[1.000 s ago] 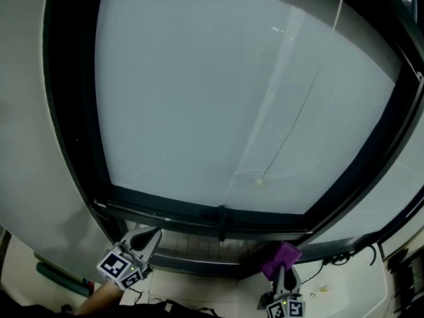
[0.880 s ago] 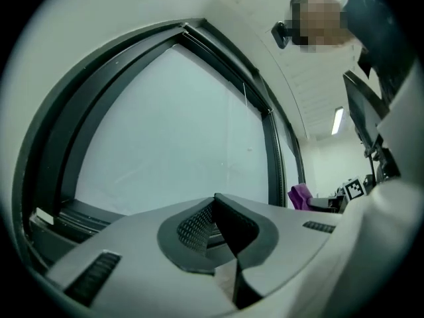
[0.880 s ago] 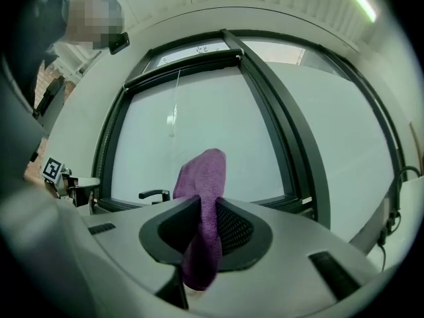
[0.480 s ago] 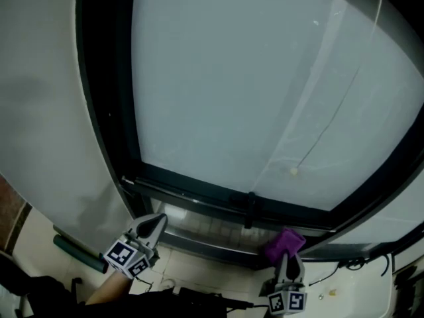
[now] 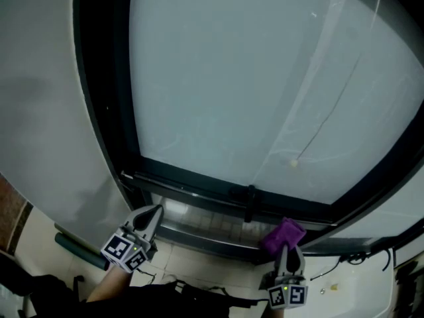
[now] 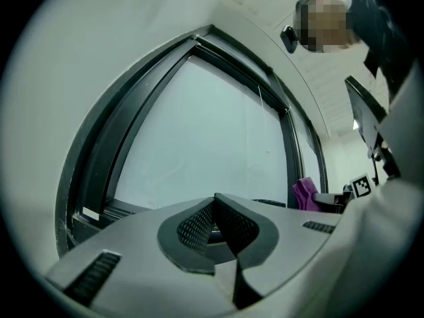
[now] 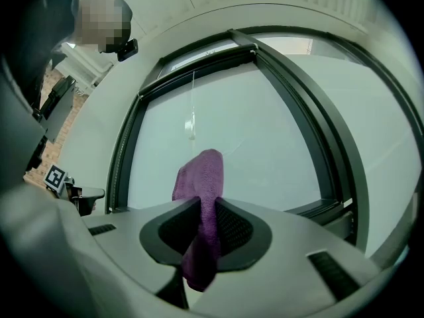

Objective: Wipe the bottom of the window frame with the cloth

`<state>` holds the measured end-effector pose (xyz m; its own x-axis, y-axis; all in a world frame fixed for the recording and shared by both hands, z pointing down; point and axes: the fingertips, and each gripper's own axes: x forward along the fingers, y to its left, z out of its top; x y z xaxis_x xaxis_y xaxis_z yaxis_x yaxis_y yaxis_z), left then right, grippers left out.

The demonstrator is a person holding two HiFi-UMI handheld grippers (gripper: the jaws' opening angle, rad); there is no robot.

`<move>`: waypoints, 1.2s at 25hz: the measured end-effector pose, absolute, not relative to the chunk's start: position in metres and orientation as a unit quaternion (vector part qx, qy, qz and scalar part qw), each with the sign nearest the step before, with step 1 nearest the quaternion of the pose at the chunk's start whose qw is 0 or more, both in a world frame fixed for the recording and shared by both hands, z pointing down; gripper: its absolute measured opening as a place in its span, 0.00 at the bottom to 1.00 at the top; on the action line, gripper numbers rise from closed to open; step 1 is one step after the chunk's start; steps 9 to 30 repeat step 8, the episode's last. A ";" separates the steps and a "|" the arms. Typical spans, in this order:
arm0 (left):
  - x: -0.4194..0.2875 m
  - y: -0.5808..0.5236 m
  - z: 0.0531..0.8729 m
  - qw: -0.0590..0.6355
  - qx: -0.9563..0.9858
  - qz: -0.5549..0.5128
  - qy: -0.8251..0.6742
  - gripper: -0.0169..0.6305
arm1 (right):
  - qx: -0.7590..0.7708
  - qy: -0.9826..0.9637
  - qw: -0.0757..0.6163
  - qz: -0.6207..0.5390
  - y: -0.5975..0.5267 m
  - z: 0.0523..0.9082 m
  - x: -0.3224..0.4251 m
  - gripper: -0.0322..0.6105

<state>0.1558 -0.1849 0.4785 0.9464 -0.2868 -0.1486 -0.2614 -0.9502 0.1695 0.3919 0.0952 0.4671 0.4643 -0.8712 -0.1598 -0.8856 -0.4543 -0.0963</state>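
A purple cloth (image 5: 282, 234) sticks up from my right gripper (image 5: 287, 254), which is shut on it just below the dark bottom rail of the window frame (image 5: 199, 189). In the right gripper view the cloth (image 7: 200, 184) stands folded between the pads, with the frosted pane behind it. My left gripper (image 5: 150, 217) is at the lower left, near the frame's left corner, jaws together with nothing between them (image 6: 213, 220). The left gripper view also catches the cloth (image 6: 304, 193) off to the right.
A metal sill channel (image 5: 199, 227) runs under the bottom rail. A blind cord with a small weight (image 5: 295, 163) hangs in front of the pane. A dark green tube (image 5: 79, 250) lies at the lower left, cables (image 5: 354, 259) at the lower right.
The view shifted, so the window now sits further right and higher. Both grippers stayed low under the frame; the right one holds the cloth much as before.
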 end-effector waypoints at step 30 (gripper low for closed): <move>0.182 -0.171 0.470 0.069 0.988 -0.085 -0.113 0.03 | -0.862 0.497 0.087 0.040 0.117 0.468 0.403 0.16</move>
